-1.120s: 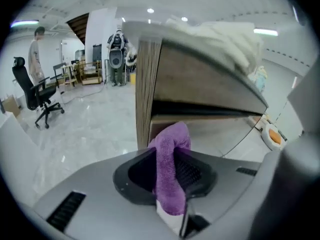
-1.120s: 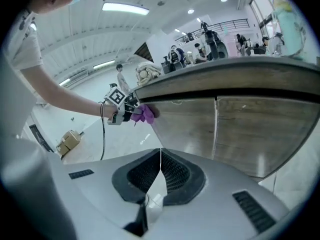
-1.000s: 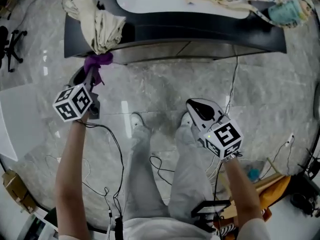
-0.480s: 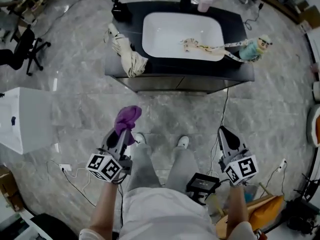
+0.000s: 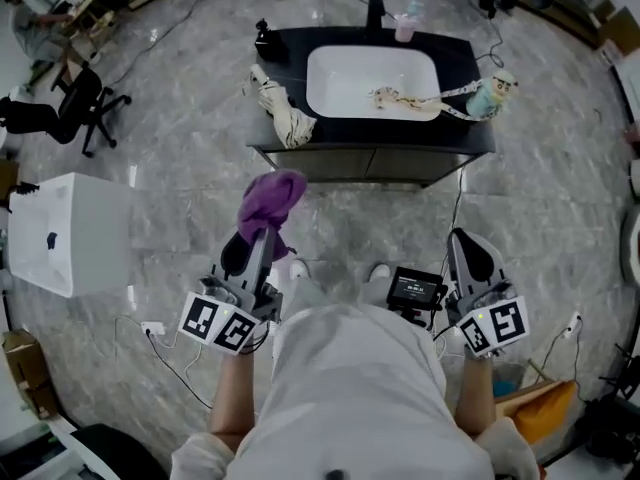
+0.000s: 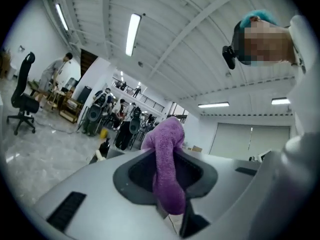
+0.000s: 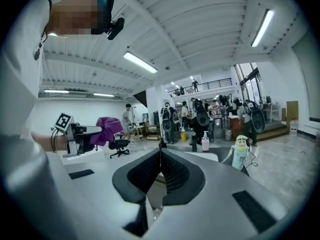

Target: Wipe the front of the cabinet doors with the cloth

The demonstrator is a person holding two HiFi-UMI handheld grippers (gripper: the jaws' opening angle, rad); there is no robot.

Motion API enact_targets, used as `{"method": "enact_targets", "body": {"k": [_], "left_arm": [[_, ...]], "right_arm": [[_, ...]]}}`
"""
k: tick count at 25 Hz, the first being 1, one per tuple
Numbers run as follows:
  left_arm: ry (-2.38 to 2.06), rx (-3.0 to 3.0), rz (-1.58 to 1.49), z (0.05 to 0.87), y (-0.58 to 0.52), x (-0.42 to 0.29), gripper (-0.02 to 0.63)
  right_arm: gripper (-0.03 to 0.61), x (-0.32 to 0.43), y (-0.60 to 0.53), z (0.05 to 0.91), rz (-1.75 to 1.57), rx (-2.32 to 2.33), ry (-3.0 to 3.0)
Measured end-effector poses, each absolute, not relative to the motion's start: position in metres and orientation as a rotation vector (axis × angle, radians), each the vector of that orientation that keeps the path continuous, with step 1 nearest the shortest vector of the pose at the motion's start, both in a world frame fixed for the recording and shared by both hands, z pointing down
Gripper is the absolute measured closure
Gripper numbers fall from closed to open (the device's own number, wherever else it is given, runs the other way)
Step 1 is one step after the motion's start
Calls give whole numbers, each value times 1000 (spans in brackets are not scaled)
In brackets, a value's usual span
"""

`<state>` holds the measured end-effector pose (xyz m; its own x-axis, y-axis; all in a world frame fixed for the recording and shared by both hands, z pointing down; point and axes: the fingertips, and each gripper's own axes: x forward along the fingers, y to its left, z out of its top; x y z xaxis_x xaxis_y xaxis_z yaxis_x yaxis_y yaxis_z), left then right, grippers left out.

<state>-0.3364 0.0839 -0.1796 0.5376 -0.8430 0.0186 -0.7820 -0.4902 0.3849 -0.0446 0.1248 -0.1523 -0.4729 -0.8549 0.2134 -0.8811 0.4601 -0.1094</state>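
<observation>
The purple cloth (image 5: 272, 196) is bunched at the tip of the left gripper (image 5: 260, 236), standing up above its jaws. In the left gripper view the cloth (image 6: 167, 169) fills the gap of the left gripper (image 6: 168, 186) and drapes down over it. The cabinet doors (image 5: 370, 165) face the person from across a stretch of marble floor (image 5: 180, 168), well apart from both grippers, with nothing standing between. On the dark counter (image 5: 460, 58) above the doors, a white basin (image 5: 350, 73) sits in the middle, a beige rag (image 5: 282, 110) hangs over the front left corner, a doll figure (image 5: 490, 93) stands at the right edge with a strap trailing into the basin, and a pink bottle (image 5: 405, 26) is at the back edge beside the tap (image 5: 375, 10). A white box (image 5: 70, 233) and an office chair (image 5: 80, 108) stand off to the left. The left gripper's jaws are clamped on the cloth. The right gripper (image 5: 464, 242) is held low at the person's side, and in its own view the right gripper (image 7: 160, 156) has its jaws pressed together with nothing between them.
</observation>
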Motion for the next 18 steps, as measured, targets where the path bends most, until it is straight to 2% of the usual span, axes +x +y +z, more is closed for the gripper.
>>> {"method": "enact_targets", "body": {"k": [5, 18], "left_arm": [[-1324, 2548, -326, -236, 96, -328, 526], [-1356, 2569, -248, -243, 97, -330, 526]], "right_arm": [[552, -77, 127, -200, 236, 1542, -2688], [552, -92, 121, -238, 177, 1586, -2776]]}}
